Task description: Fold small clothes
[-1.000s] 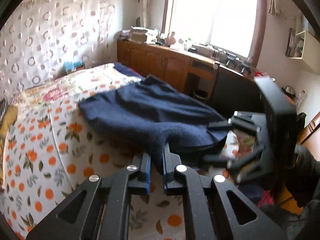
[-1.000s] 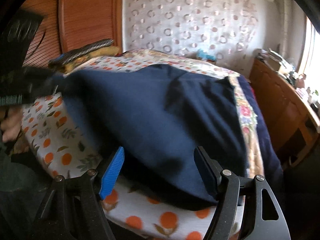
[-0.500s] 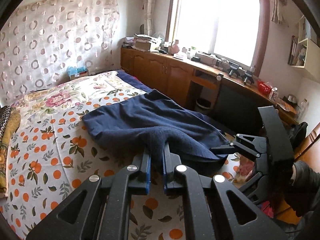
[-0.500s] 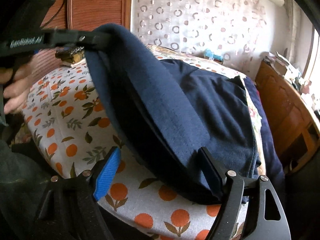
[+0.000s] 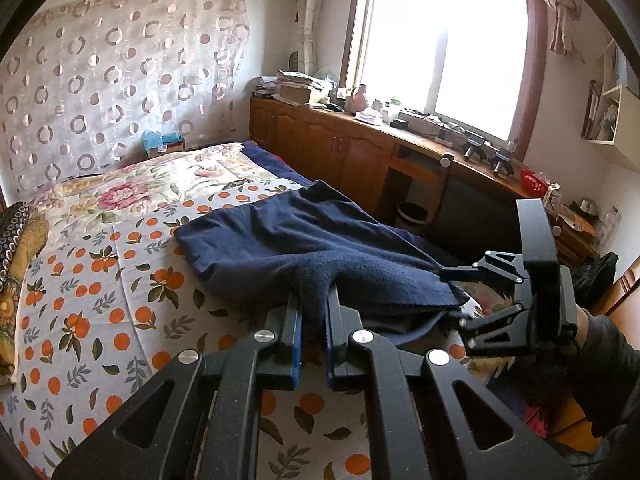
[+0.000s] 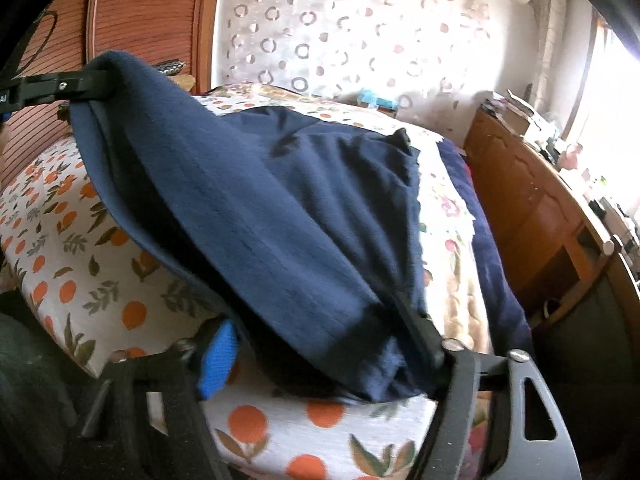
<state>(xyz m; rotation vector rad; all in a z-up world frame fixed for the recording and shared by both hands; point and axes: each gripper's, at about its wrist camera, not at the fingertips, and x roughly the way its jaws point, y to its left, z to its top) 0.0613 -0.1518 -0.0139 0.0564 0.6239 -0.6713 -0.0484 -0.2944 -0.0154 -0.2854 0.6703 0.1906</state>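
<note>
Here the navy garment (image 5: 304, 240) lies on the bed (image 5: 100, 280), near its foot edge. The left gripper (image 5: 314, 312) pinches a raised fold of it, fingers pressed together. The right gripper (image 6: 320, 344) is closing, and the garment's hem lies between its fingers.

Bright window (image 5: 444, 48), wooden cabinets (image 5: 332, 148), circle-patterned curtain (image 5: 112, 76), orange-print bed (image 5: 92, 288)

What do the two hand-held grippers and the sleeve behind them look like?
Left hand-held gripper: black angular frame with triangular cut-outs, silver round bolts, blue pads. Right hand-held gripper: the same black linkage, one bright blue pad. A dark sleeve shows behind it.
</note>
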